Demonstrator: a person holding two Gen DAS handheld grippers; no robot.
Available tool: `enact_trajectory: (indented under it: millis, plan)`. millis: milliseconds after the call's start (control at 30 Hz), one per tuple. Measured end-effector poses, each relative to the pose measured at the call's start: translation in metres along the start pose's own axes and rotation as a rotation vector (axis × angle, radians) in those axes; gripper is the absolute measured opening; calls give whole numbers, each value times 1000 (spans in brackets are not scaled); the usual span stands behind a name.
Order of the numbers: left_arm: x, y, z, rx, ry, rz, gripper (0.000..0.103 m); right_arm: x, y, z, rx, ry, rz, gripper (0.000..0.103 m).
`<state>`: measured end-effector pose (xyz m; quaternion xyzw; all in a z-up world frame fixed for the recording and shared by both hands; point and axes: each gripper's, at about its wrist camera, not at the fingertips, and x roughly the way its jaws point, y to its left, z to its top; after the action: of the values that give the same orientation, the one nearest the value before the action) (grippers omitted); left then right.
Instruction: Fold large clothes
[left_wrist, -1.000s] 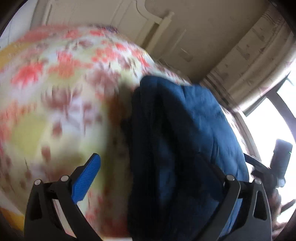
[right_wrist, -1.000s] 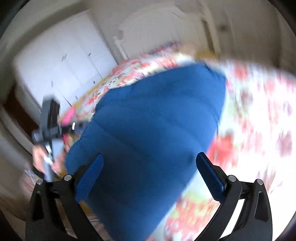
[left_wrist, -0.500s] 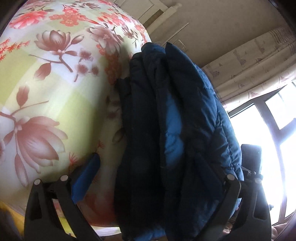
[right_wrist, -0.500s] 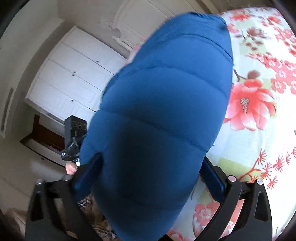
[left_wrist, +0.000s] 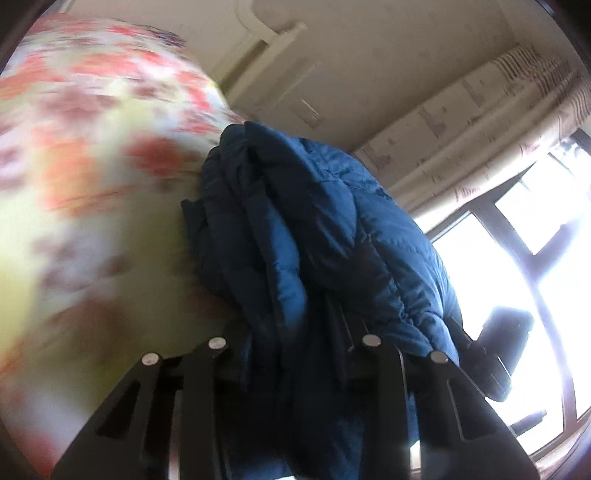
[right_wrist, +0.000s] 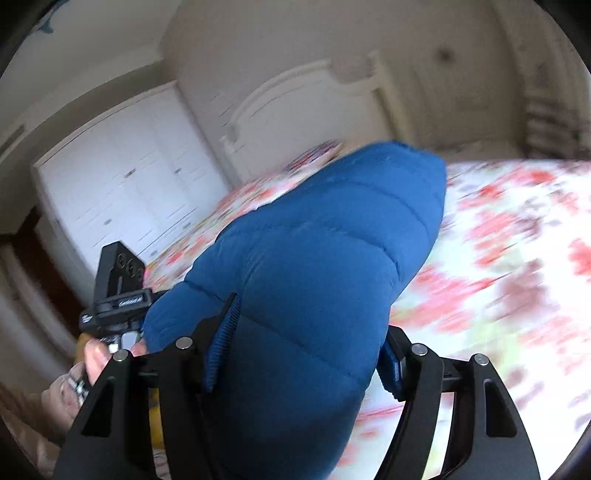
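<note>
Low in both frames, the left gripper (left_wrist: 295, 354) and right gripper (right_wrist: 306, 350) have just been closing; both jaws now pinch the folded blue puffer jacket (right_wrist: 314, 266). It lies on the floral bed (right_wrist: 517, 240), with a white wardrobe (right_wrist: 122, 192) beyond at upper left.

Blue jacket (right_wrist: 314, 280) of quilted matt cloth, floral bedspread (right_wrist: 517, 258) of smooth printed cloth, fingers (right_wrist: 221, 343) with ribbed blue pads, matt black plastic frames

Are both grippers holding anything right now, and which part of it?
Both jaws have just been closing on the blue puffer jacket. The right gripper clamps its thick quilted end; the left gripper pinches bunched folds along its edge.
</note>
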<state>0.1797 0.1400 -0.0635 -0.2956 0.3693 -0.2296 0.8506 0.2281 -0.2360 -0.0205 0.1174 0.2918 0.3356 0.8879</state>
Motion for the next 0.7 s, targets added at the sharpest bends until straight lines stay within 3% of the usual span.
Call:
enact_trajectory:
  millis: [133, 300, 333, 400, 467, 533, 600, 700]
  plan:
    - [63, -30, 11, 51, 47, -14, 32, -19, -56, 3, 95, -8, -77, 67]
    - [87, -41, 4, 78, 46, -12, 37, -25, -89, -24, 215, 1, -69, 70]
    - [86, -38, 5, 69, 47, -9, 38, -29, -91, -26, 220, -2, -83, 73]
    - [78, -33, 3, 58, 47, 4, 45, -33, -86, -14, 211, -1, -152, 92]
    - [64, -39, 1, 84, 25, 67, 51, -48, -78, -5, 182, 0, -234, 92]
    - [42, -50, -1, 134, -28, 171, 71, -66, -59, 3, 133, -24, -350, 94]
    - [7, -73, -7, 227, -156, 287, 99, -85, -38, 5, 76, -70, -444, 96]
    - [-30, -115, -20, 399, -311, 434, 101, -116, 3, -9, -48, -164, -505, 98]
